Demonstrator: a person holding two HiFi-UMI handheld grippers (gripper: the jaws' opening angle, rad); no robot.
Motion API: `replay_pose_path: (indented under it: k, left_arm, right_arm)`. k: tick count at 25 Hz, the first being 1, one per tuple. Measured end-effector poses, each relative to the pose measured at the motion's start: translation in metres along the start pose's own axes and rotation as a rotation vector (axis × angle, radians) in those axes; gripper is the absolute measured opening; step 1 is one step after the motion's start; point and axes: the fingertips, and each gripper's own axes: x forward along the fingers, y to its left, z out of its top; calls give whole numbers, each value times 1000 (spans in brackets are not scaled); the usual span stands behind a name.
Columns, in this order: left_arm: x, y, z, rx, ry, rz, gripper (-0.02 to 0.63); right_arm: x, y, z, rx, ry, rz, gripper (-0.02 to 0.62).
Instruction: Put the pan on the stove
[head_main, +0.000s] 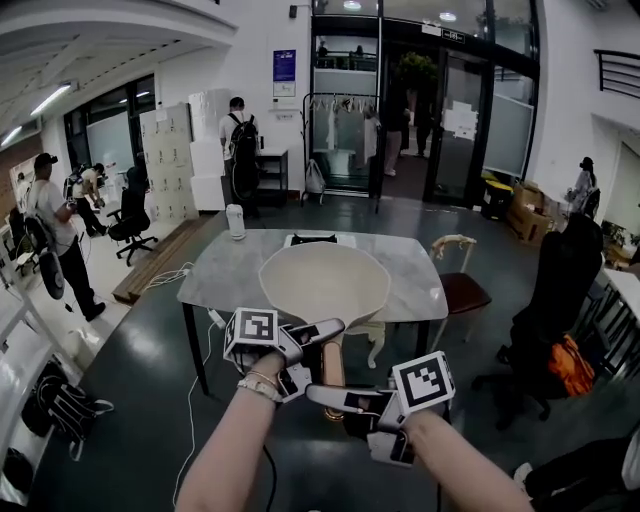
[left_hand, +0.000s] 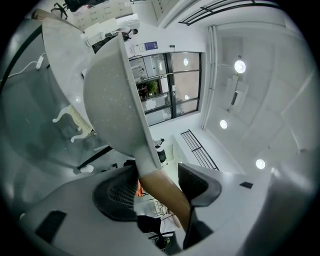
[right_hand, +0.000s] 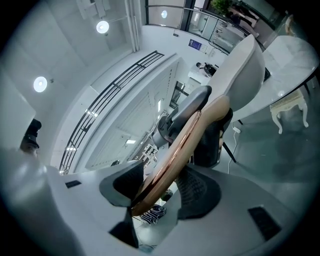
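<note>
Recording a grey, marble-patterned table (head_main: 215, 275) with rounded corners and dark legs. Noting a round cream pan (head_main: 325, 283), matte and shallow, being held in the air over the table's near edge, not resting on it. Seeing the stove (head_main: 313, 240) at the far edge, a flat pale slab with a dark top, well apart from the pan. Seeing also a small white jug (head_main: 236, 221) near the far left corner. Finding a smooth, tapered wooden handle (head_main: 333, 362) running from the pan toward the person. Logging the left gripper (head_main: 322, 345) clamping that handle just behind the pan's pale neck. Logging the right gripper (head_main: 335, 405) clamping the handle's free end, ribbed black pads (right_hand: 200, 192) pressing on the wood. Getting a fine speckle on the pan's pale surface from the left gripper view alone. Getting from the right gripper view alone a coppery sheen along the handle and the left gripper's dark fingers (right_hand: 207, 142) astride it.
</note>
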Motion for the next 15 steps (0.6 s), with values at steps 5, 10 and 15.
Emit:
replay_pose_path:
  k: [5,10,15]
  left_arm:
    - [-4,9,36,-3,10,-6,264]
    - [-1,21,58,-14,4,-16,264]
    - [10,25,80,-15,-3,-21,264]
  right_arm:
    - [26,-13,27,-4,-21,-7,219]
    - [38,-29,43,5,-21,-12,219]
    - [40,-40,63,3,-16,-15,219]
